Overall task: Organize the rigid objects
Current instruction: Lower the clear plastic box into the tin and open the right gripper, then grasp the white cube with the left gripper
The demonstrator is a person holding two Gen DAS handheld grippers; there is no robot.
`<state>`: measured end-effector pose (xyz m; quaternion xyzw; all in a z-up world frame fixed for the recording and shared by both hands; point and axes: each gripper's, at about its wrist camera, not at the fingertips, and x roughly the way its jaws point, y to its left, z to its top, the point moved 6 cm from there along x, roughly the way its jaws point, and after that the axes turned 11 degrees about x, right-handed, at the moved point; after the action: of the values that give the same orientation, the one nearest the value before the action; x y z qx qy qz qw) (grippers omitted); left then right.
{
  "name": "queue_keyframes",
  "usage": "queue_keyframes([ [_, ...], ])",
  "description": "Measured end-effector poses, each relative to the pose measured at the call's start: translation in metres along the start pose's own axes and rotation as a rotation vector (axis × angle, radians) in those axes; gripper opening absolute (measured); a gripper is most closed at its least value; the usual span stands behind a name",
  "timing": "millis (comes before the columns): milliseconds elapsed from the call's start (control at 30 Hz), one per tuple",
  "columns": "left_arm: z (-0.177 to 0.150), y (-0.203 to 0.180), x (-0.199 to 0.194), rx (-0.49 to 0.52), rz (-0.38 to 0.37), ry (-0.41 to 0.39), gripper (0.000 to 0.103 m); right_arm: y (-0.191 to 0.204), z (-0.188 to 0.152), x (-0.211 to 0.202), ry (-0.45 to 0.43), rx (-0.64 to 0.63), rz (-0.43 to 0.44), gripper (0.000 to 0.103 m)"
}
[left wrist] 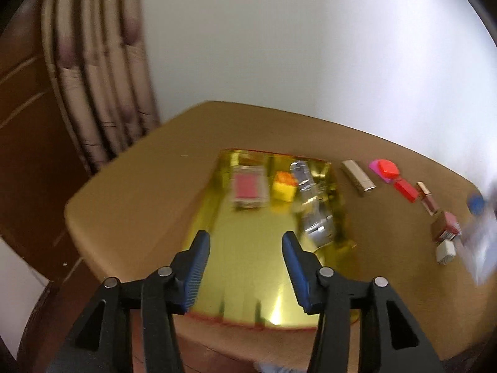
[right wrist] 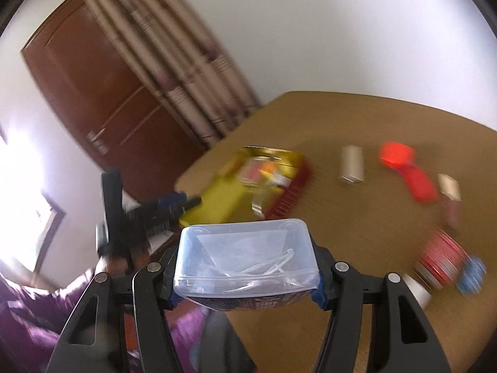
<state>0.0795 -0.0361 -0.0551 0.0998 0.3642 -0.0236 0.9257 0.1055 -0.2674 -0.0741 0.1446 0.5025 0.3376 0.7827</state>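
A: Gold-lined rectangular tray (left wrist: pixel 248 279) sits on the tan wooden table (left wrist: pixel 130 192). State the left gripper (left wrist: pixel 245 267) condition.

B: Blue-padded fingers (left wrist: pixel 198 267) stand spread above the near end of the tray. Nothing lies between them.

A: Tray contents?

B: At the far end: a clear case with a pink insert (left wrist: pixel 250 191), a yellow and orange toy block (left wrist: pixel 284 185) just beside it, and a clear elongated plastic item (left wrist: pixel 313 205) along the right wall. Motion blur prevents finer identification.

A: Items outside the tray?

B: To its right, a row on the table: a gold rectangular tube (left wrist: pixel 357 177), an orange-red cap on a pink base (left wrist: pixel 386 169), a red block (left wrist: pixel 405 191), a small bottle with a gold cap (left wrist: pixel 428 199), a pink and brown box (left wrist: pixel 445 225), a small white block (left wrist: pixel 445 251).

A: State the right gripper (right wrist: pixel 245 267) condition.

B: Its jaws clamp a translucent rectangular plastic box with a blue printed label (right wrist: pixel 245 258) from both sides. The box is held off the table, near the table's front edge, with white pieces visible inside.

A: Relative position of the grippers?

B: In the right wrist view, the left gripper appears blurred at the left, by the tray's near end.
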Motion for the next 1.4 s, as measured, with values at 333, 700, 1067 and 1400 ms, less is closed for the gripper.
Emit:
queue_keyframes([
  [333,-0.011,0.024,-0.034,-0.012,0.036,-0.113,0.050,0.031,0.038,0.175,0.278,-0.013,-0.094,0.058],
  [700,-0.012,0.027,-0.027,-0.050,-0.040,-0.083,0.050,0.013,0.050,0.238,0.332,-0.024,-0.241,0.060],
  [1067,-0.016,0.026,-0.021,-0.050,-0.032,-0.060,0.050,0.028,0.082,0.148,-0.083,-0.012,-0.186,0.081],
  [1400,-0.013,-0.012,-0.027,0.059,-0.122,-0.087,0.050,-0.105,-0.070,-0.055,-0.307,0.023,-0.667,0.095],
])
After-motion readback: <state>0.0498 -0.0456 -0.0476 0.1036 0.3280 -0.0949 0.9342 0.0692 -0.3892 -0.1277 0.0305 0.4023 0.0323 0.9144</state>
